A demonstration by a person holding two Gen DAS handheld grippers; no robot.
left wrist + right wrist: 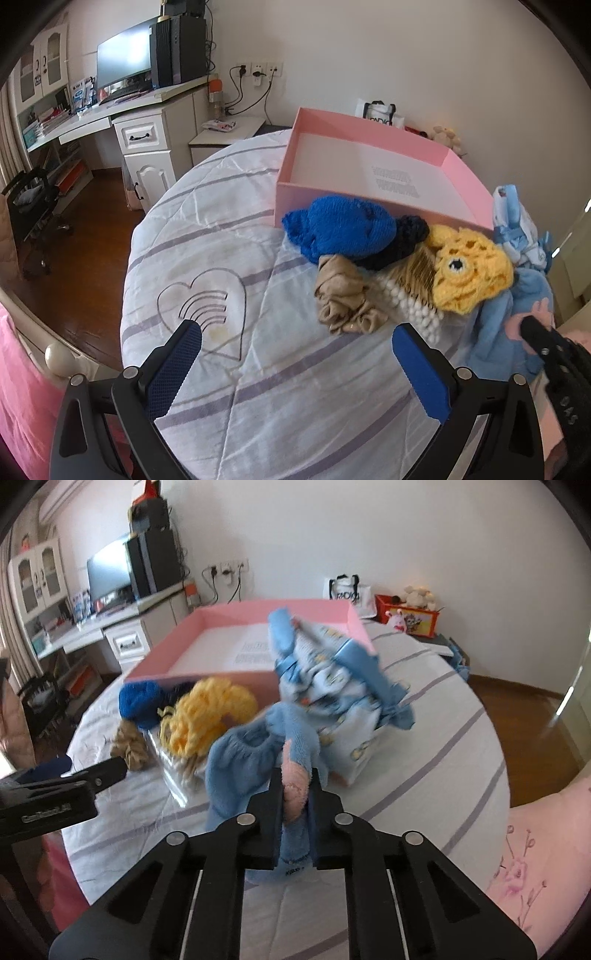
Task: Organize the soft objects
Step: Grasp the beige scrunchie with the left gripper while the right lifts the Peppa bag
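On the bed, the left gripper [295, 354] hangs with its blue-padded jaws spread wide over bare striped quilt [229, 229], nothing between them. Ahead of it sits the open pink box [369, 122], its white floor bare. Against the box's near wall lies the heap of soft things: a blue knit [340, 225] resting on a dark navy piece [402, 240], a tan scrunchie [343, 299] just in front of them, then a white beaded bag [413, 310] with a yellow crochet piece [469, 273] draped over it. Further right, beside the box's corner, lies a pale blue printed cloth with ribbons [332, 668], blurred in the right wrist view. At the heap's right edge the right gripper [295, 794] has its black jaws pinched together on a fluffy light blue sock [240, 768], gripping it at a pink patch, the rest of the sock bunched in front of the fingers, close over the quilt.
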